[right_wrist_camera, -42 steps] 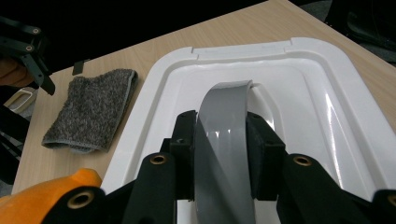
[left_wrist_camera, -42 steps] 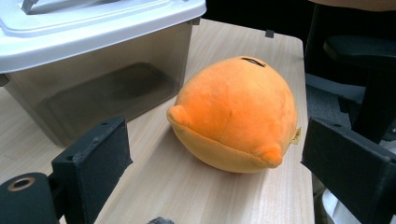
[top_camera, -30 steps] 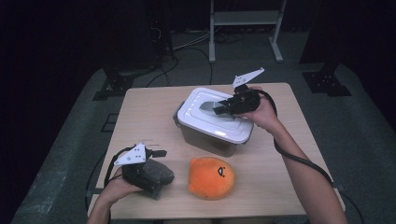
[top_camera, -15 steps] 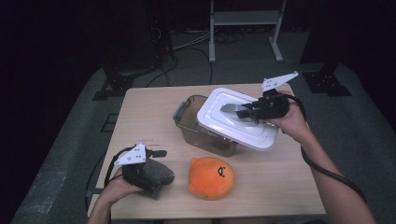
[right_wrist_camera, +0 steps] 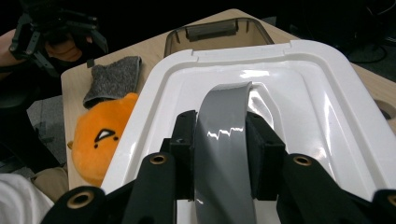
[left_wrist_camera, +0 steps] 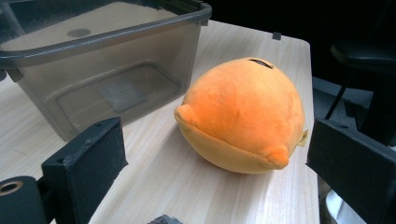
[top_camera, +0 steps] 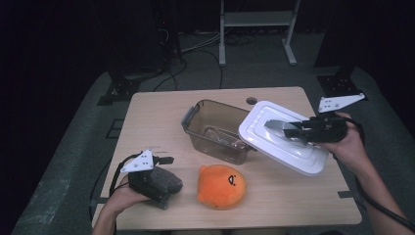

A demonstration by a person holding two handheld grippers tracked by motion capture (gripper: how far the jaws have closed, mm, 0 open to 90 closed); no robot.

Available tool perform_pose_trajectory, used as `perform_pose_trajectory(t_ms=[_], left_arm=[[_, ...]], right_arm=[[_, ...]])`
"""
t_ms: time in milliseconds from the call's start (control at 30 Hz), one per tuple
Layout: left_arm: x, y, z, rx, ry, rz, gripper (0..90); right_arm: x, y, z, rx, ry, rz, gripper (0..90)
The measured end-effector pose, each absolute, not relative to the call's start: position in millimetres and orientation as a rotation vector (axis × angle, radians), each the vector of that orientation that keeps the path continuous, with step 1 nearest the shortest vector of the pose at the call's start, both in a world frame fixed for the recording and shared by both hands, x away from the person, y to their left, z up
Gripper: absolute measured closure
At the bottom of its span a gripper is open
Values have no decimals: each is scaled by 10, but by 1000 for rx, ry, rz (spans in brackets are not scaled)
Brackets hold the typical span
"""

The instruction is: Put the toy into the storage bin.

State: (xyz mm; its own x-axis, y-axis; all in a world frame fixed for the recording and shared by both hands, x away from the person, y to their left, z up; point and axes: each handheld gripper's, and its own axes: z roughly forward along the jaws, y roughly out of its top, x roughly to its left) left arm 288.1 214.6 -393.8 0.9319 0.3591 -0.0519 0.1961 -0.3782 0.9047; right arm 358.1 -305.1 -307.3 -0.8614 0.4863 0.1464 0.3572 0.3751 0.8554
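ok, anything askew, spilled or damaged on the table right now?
Nothing spilled or damaged. The white plastic lid is off the clear grey storage bin, tilted and overhanging its right rim, because the right gripper holds it by its grey handle. The orange plush toy sits intact nearby.

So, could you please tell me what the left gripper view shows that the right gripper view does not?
Left gripper view alone: the bare floor of the clear bin and the left gripper's open jaws either side of the orange plush.

Right gripper view alone: the white lid, its grey handle clamped by the right gripper, and a grey cloth.

Shared: bin, plush, wooden table.
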Motion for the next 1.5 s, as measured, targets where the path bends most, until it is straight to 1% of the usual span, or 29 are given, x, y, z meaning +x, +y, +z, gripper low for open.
perform_pose_trajectory(t_ms=[300,700,1033,1500], left_arm=[[2882,2168,-3928,1960,409,197,29],[2874,2188,-3902,1946,413,223,26],[2873,2194,-3899,1940,413,225,26],[2870,2202,-3894,1939,409,222,26]], right_arm=[[3320,-3416,-3234,840,2458,1486,666],[3111,-3687,-3502,936,2453,1477,665],[3084,-3766,-3834,1013,2461,1467,665],[3133,-3701,-4290,1092,2491,1457,664]])
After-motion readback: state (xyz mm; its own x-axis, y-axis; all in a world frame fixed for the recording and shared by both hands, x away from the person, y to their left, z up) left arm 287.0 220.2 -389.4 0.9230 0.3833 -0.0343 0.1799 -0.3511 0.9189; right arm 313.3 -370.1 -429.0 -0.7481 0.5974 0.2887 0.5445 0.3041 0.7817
